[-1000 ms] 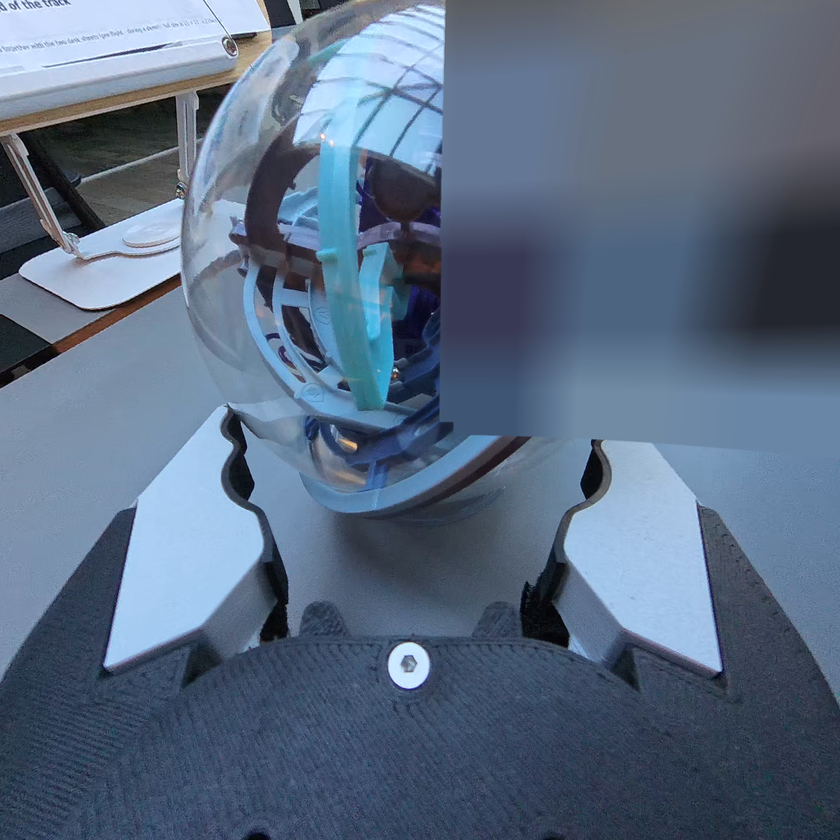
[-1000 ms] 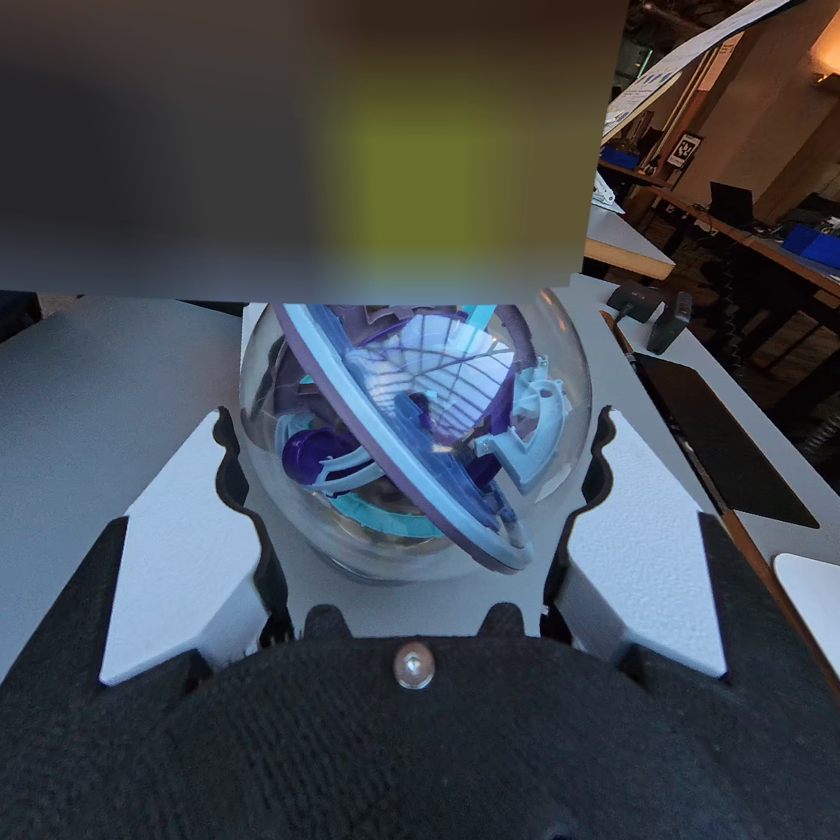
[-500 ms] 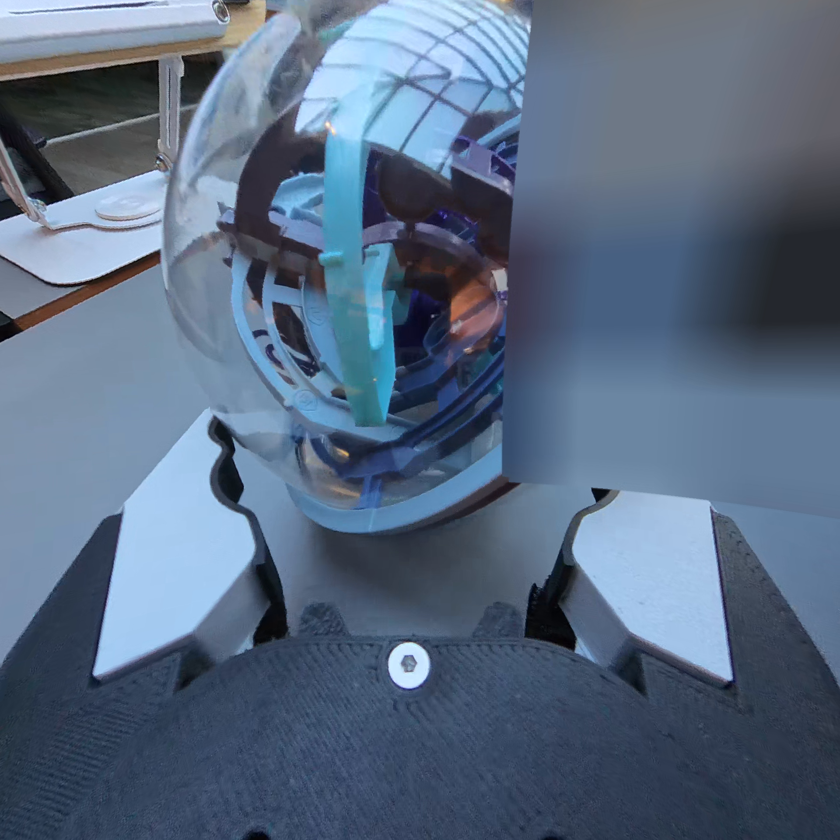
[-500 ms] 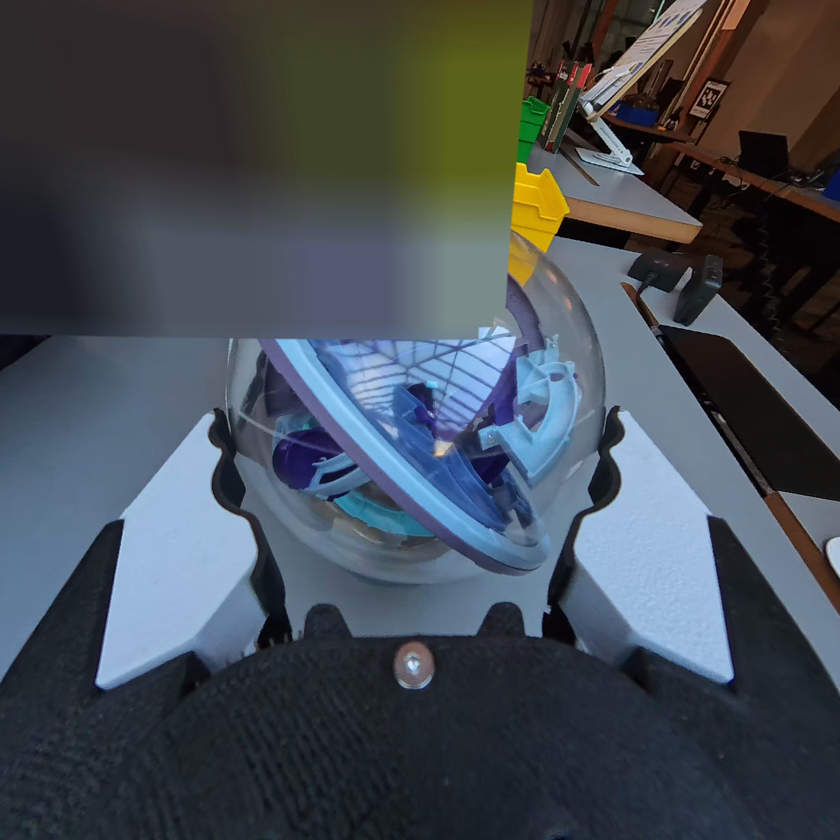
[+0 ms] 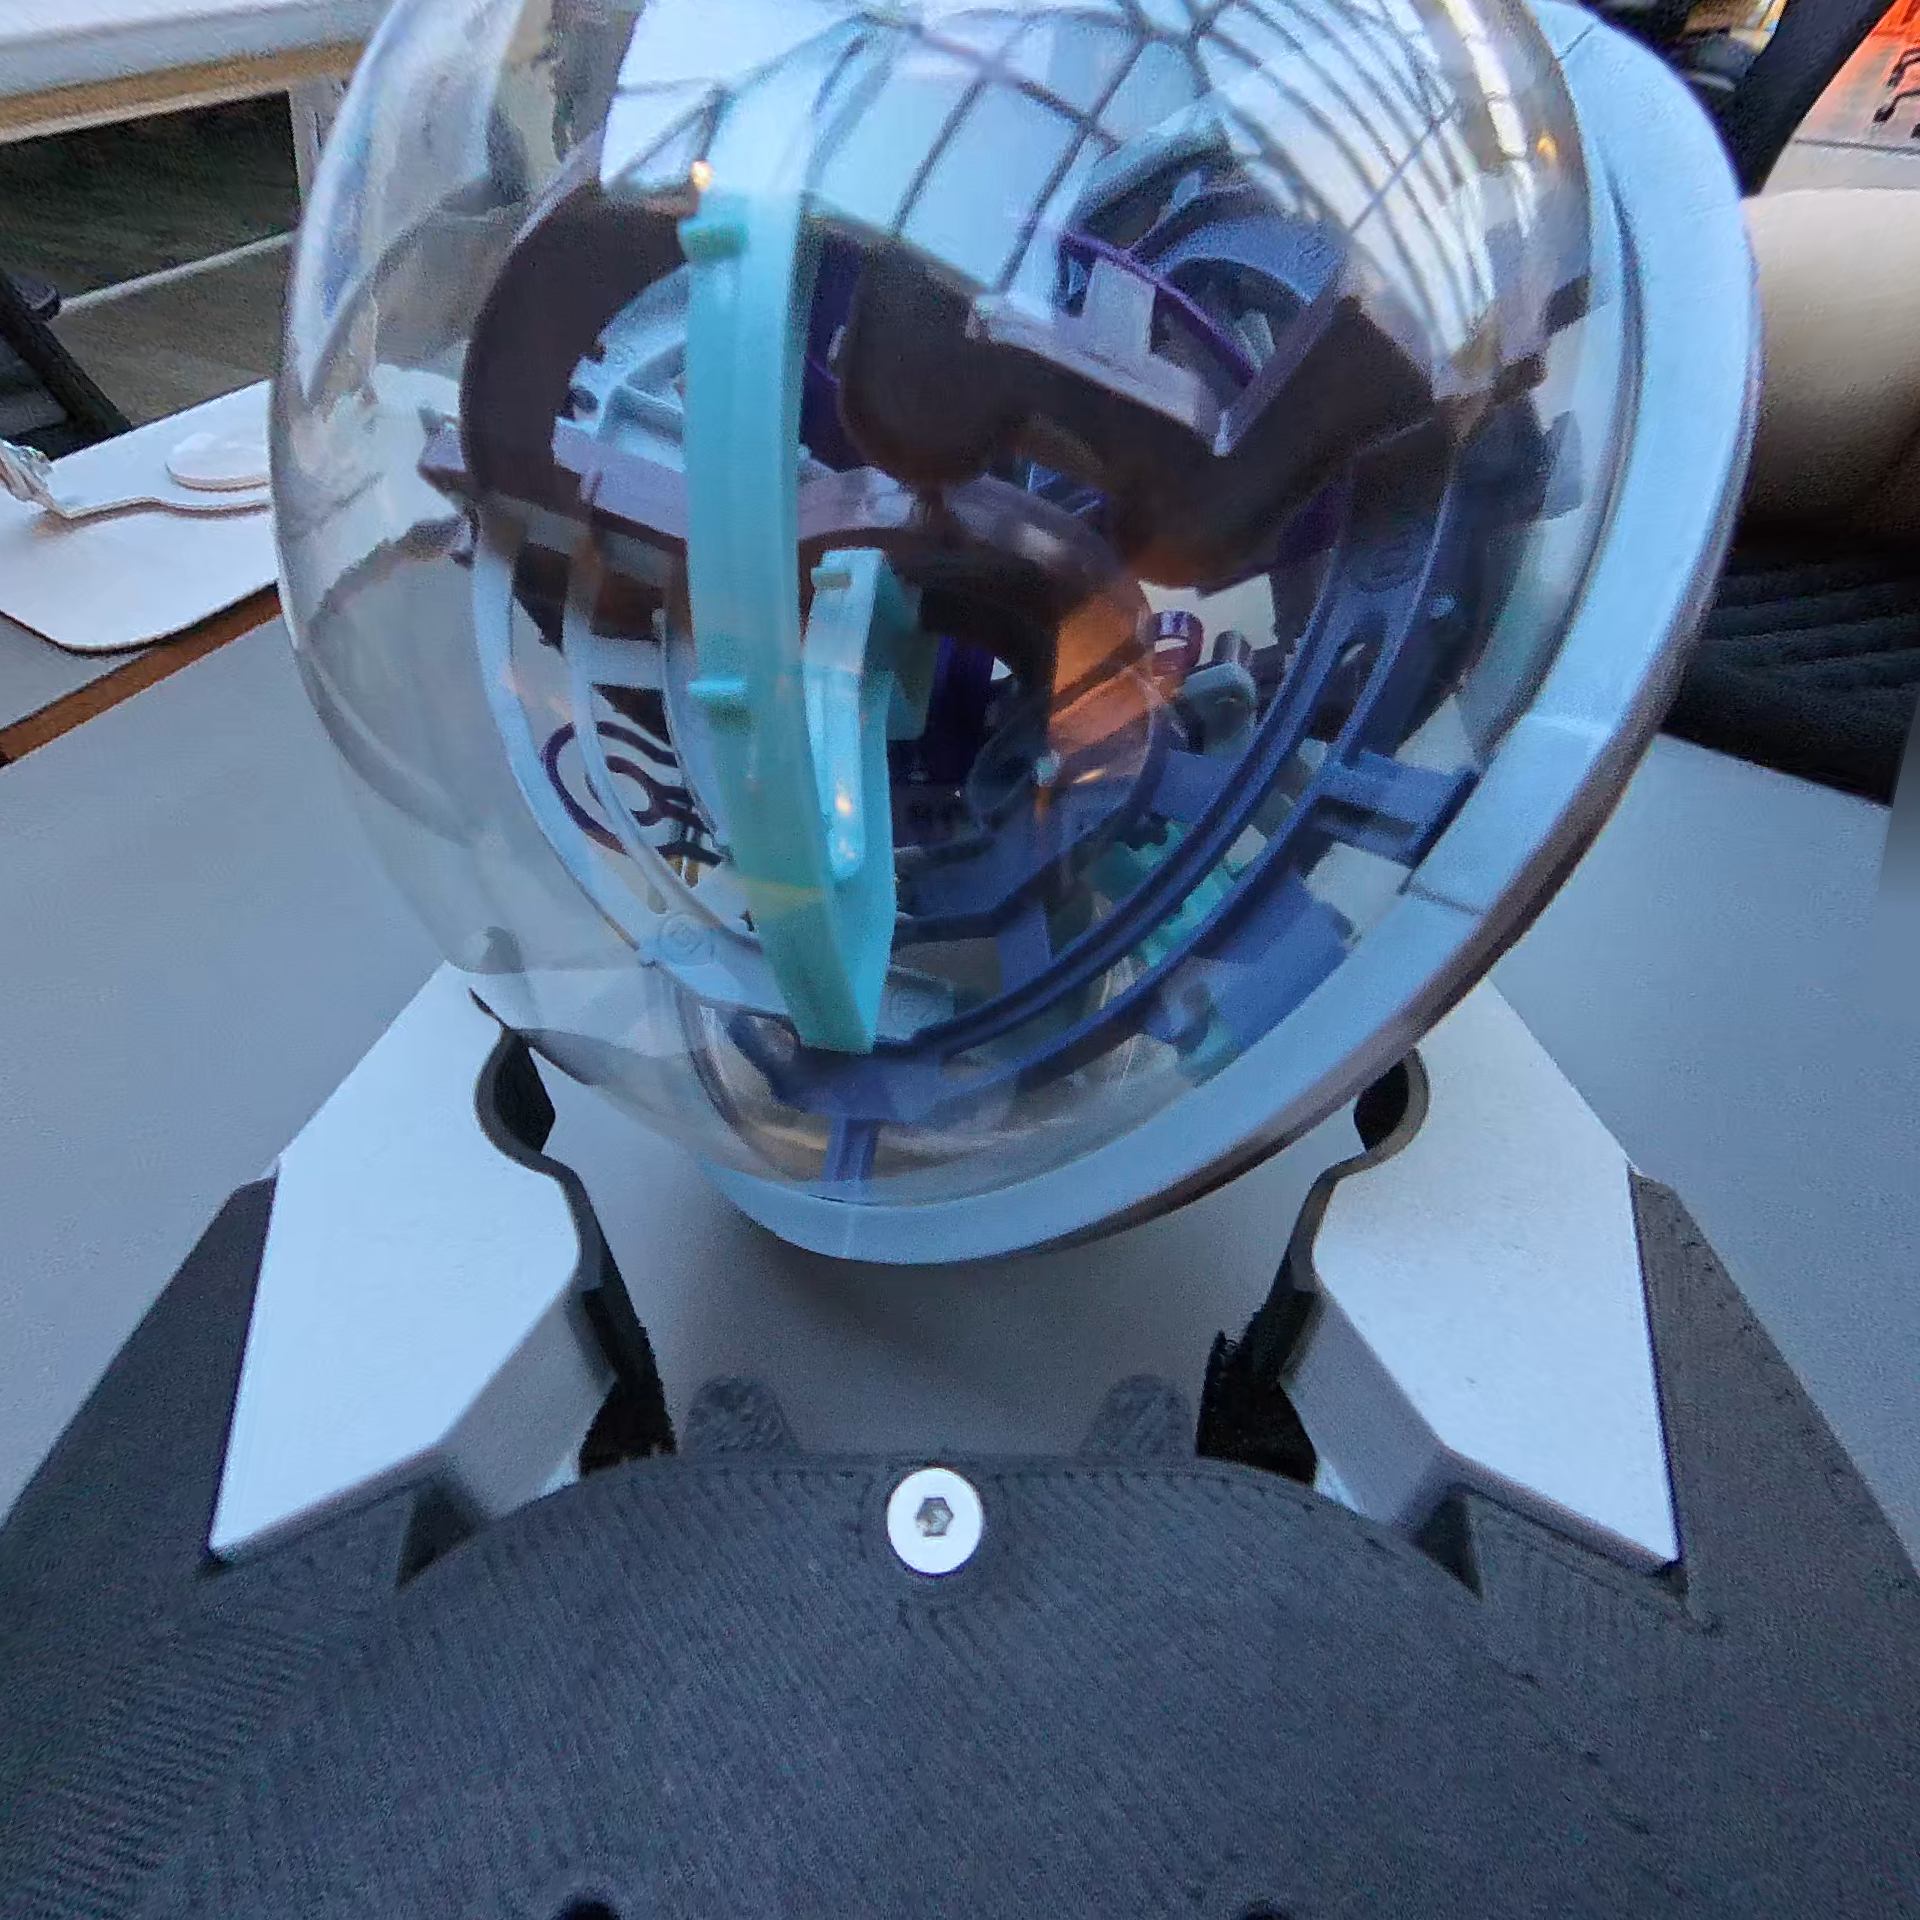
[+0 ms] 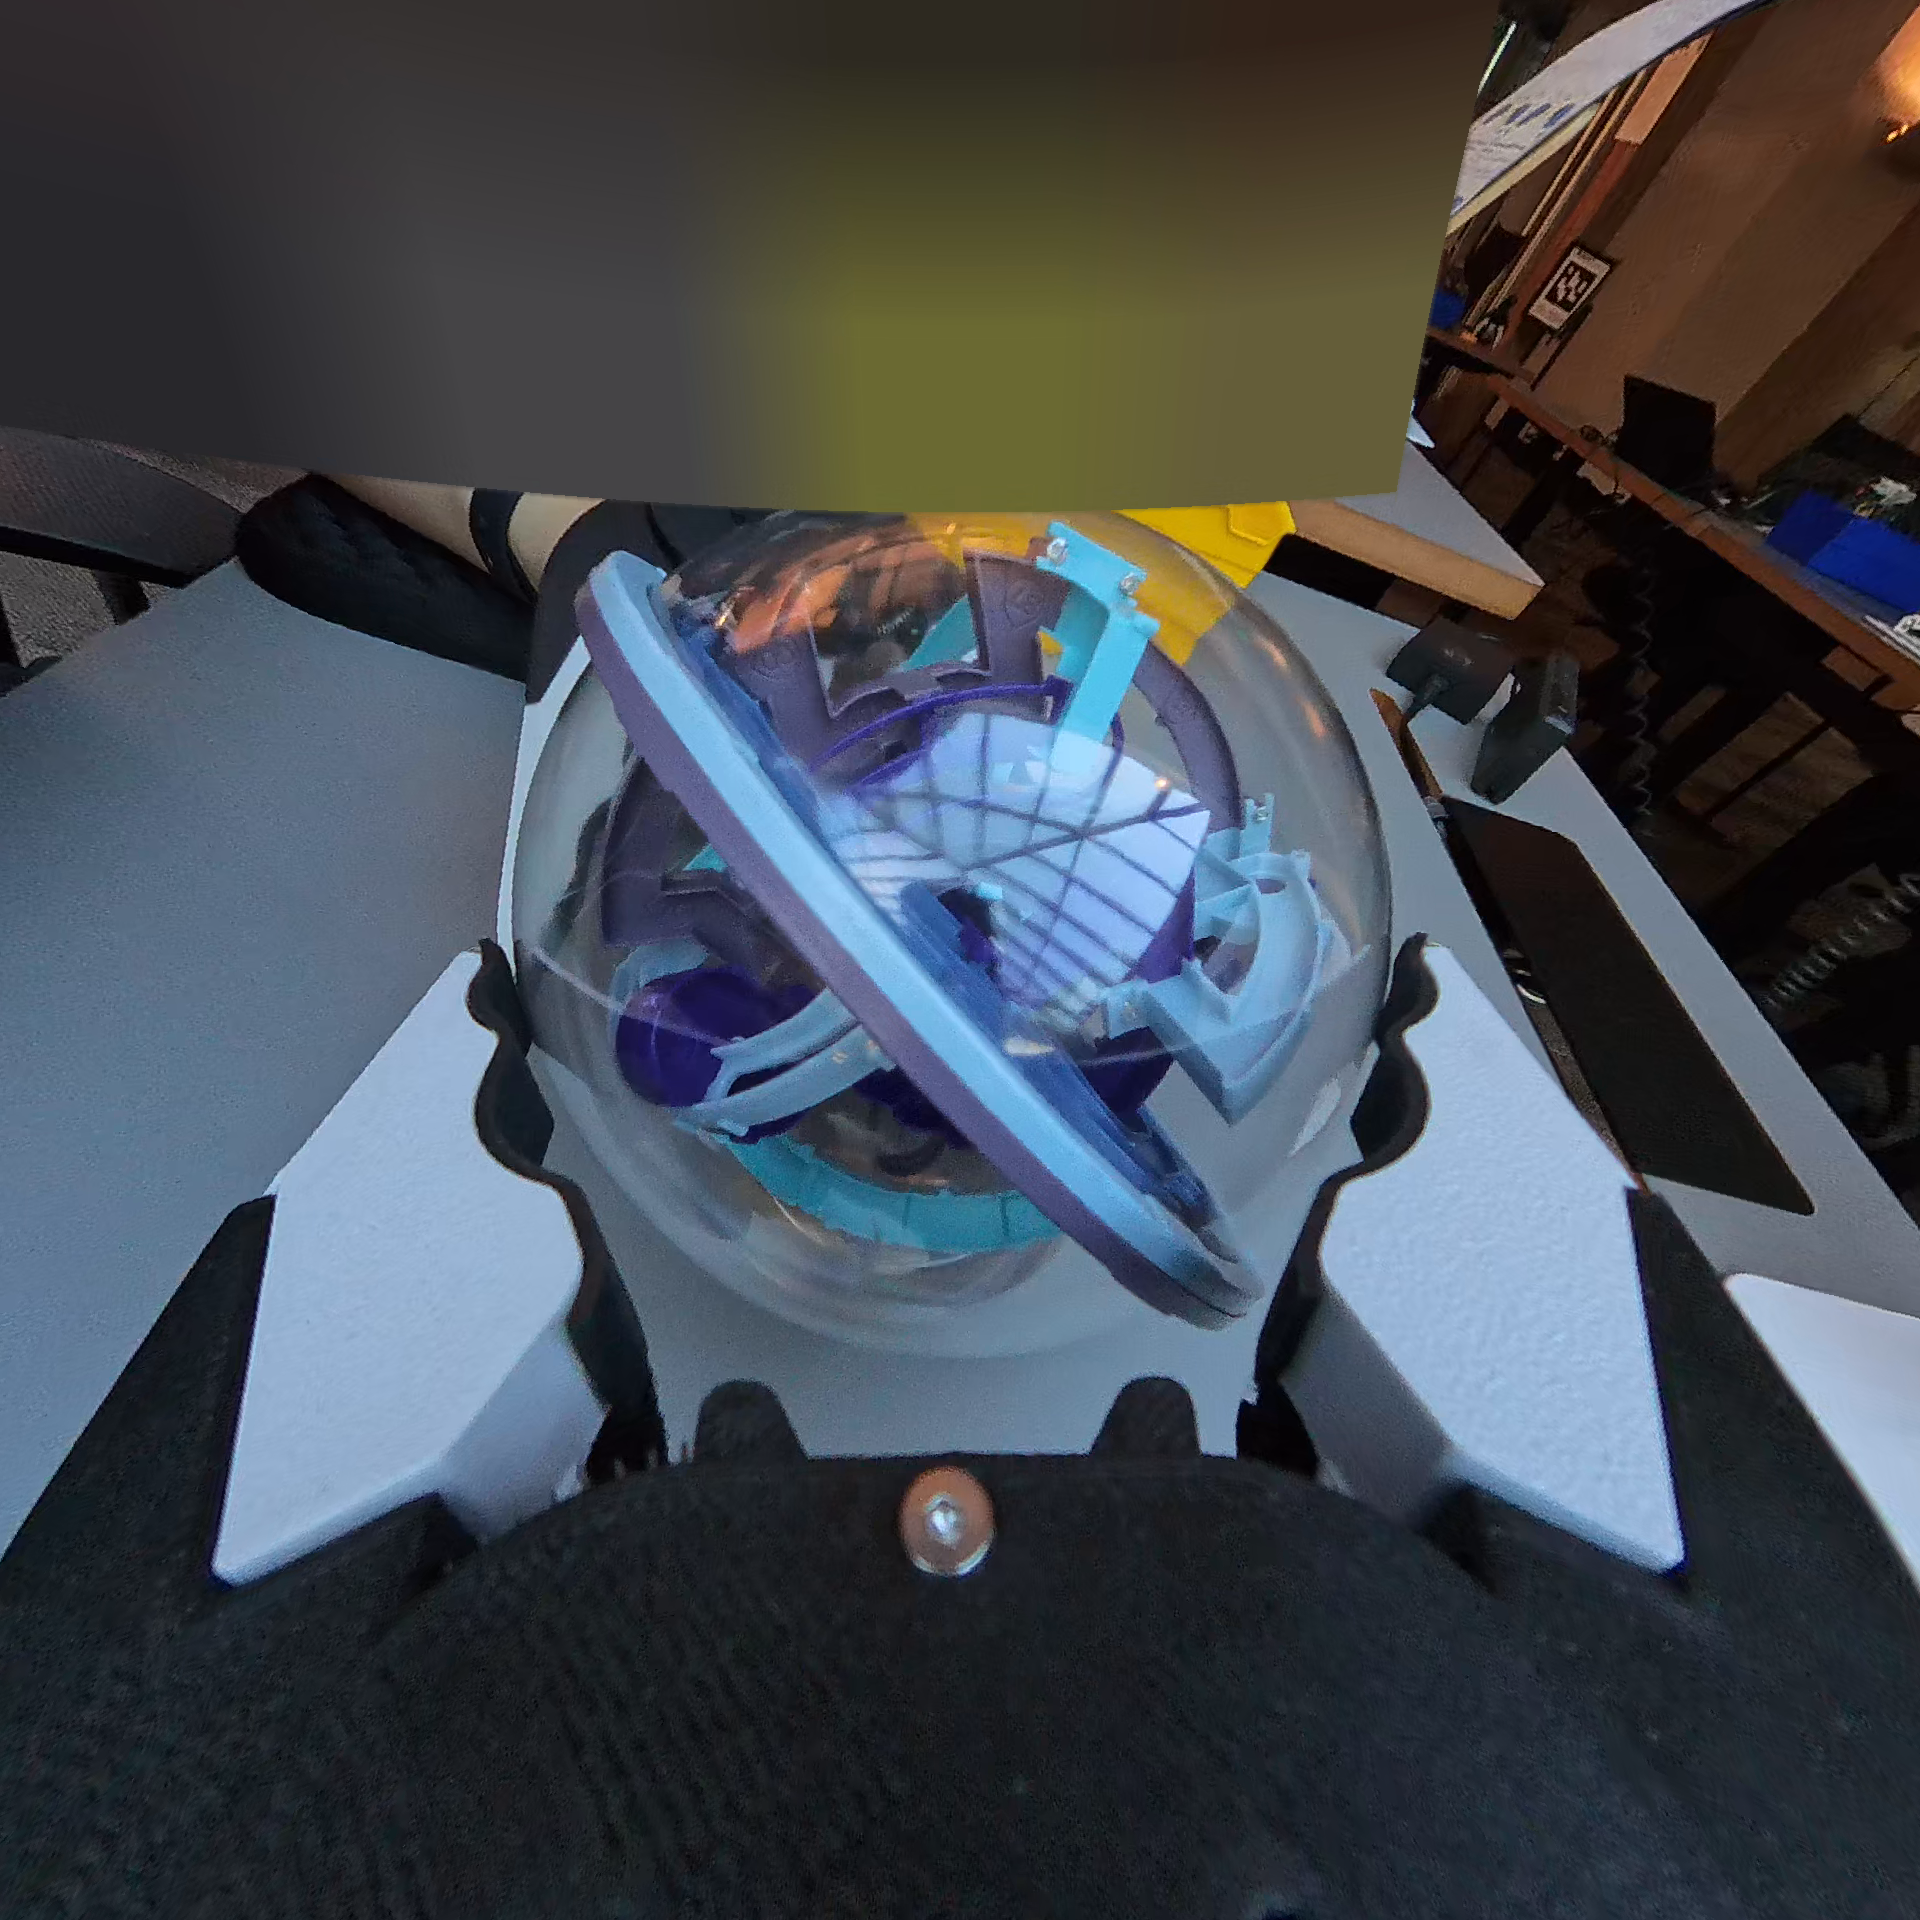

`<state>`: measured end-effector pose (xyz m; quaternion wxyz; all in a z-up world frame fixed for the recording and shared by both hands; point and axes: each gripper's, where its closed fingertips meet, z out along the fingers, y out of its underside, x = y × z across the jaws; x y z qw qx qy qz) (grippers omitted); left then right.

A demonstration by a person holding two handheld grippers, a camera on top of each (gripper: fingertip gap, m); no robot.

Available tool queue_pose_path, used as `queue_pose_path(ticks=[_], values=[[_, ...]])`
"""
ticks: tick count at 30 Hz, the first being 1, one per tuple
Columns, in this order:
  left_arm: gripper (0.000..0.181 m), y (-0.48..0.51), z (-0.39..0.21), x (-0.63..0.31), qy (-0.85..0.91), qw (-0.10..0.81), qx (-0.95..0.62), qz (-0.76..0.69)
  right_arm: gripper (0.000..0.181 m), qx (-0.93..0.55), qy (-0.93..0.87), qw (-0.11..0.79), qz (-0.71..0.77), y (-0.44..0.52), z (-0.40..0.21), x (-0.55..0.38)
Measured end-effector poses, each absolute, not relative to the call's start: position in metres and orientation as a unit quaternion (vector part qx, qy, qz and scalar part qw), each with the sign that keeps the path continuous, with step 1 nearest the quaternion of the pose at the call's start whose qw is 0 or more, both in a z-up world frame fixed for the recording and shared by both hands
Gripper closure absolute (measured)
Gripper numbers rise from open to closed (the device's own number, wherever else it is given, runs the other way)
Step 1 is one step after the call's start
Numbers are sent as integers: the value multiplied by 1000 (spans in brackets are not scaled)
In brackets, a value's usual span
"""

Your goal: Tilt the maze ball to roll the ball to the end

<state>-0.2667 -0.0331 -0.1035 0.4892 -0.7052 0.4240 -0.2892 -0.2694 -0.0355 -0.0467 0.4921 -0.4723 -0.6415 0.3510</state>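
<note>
Between the two white fingers of the left gripper [image 5: 951, 1101], the maze ball [image 5: 997, 582] is seen filling most of the upper and middle frame of the left wrist view. Its clear shell is ringed by a pale blue-grey band that runs tilted from the upper right down to the lower centre. Teal, pale blue, dark blue and purple tracks are visible inside; the small ball within cannot be made out. The jaws are spread wide, and each black-edged fingertip is met by the lower flank of the sphere, so the globe appears to be cradled rather than squeezed. A grey table [image 5: 156, 883] is seen below and to both sides. At the upper left of that frame, a white stand base [image 5: 135, 551] is laid on a neighbouring wooden-edged surface.

At the centre of the right wrist view, the same maze ball [image 6: 951, 935] is held between the fingers of the right gripper [image 6: 951, 1039], which are likewise parted wide, with their black inner edges set against the sphere's left and right sides. The band is seen here as a diagonal from upper left to lower right. A black mat [image 6: 1600, 997] lies at the right edge on the table [image 6: 208, 831], with a dark adapter [image 6: 1449, 670] beyond it.
</note>
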Motion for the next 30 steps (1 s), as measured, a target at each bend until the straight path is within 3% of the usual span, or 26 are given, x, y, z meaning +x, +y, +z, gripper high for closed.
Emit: queue_pose_path(ticks=[30], values=[[24, -16, -117, -276, 450, 509, -709, -189, 23, -481, -646, 493, 329, -20, -73, -267]])
